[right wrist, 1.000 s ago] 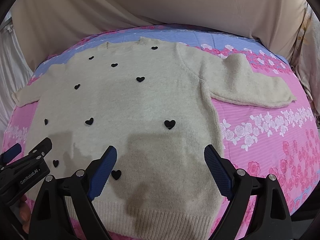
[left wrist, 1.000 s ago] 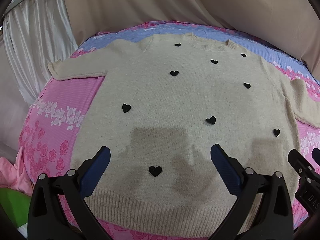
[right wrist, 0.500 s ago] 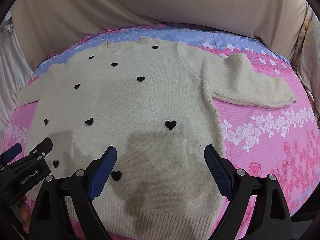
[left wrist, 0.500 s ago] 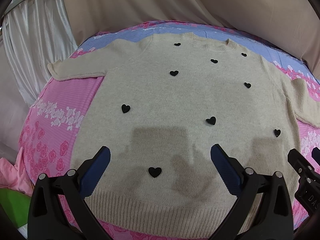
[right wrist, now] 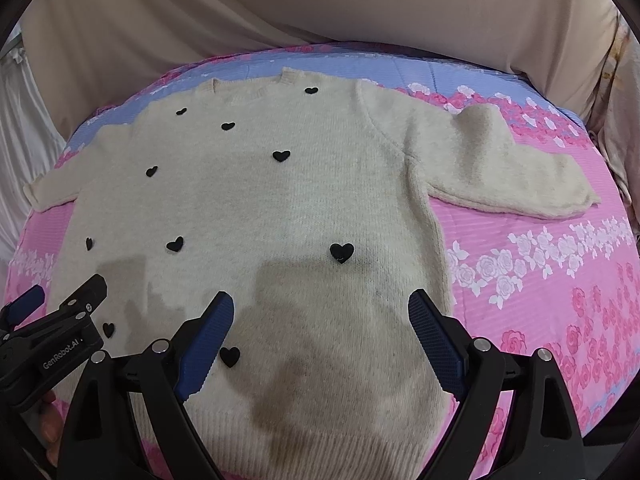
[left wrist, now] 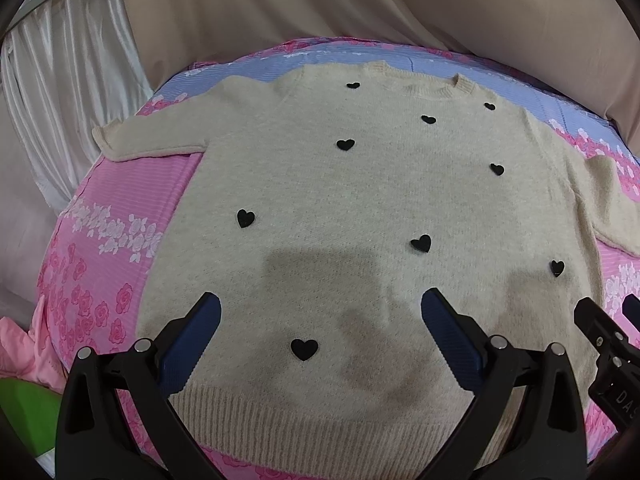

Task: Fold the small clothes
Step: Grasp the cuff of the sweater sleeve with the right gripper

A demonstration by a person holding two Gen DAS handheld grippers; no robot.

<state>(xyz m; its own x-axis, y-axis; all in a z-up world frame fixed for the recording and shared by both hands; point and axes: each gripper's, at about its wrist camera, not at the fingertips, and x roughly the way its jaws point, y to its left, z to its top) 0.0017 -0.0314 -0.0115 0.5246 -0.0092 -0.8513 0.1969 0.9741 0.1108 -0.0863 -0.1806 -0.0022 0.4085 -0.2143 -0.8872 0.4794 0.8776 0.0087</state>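
Note:
A cream knit sweater point(left wrist: 360, 208) with small black hearts lies flat, front up, on a pink and blue floral bedspread point(left wrist: 120, 248). Its neck points away and its ribbed hem point(left wrist: 312, 416) is nearest me. It also shows in the right wrist view point(right wrist: 288, 208), with the right sleeve point(right wrist: 500, 168) spread out to the right. My left gripper point(left wrist: 320, 316) hovers open and empty over the lower left part of the sweater. My right gripper point(right wrist: 320, 312) hovers open and empty over the lower right part. Each gripper shows at the edge of the other's view.
A beige draped cloth point(left wrist: 360, 8) backs the bed. A white curtain point(left wrist: 68, 92) hangs at the left. A pink garment point(left wrist: 24, 356) and something green point(left wrist: 20, 412) lie off the bed's left edge.

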